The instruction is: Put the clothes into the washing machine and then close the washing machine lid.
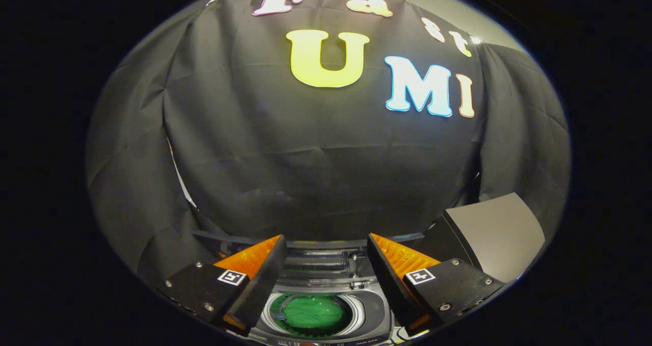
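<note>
Gripper view: gripper (326,244) hangs above washing machine (374,313), fingers spread wide apart, nothing between them, touching nothing. Washing machine sits below and between fingers, top opening exposed. Green clothes (311,311) lie inside round drum, bunched in middle of opening. Lid (496,231) stands raised, tilted up beside washing machine on right-finger side. Booth wall of black cloth (316,173) rises just behind washing machine.
</note>
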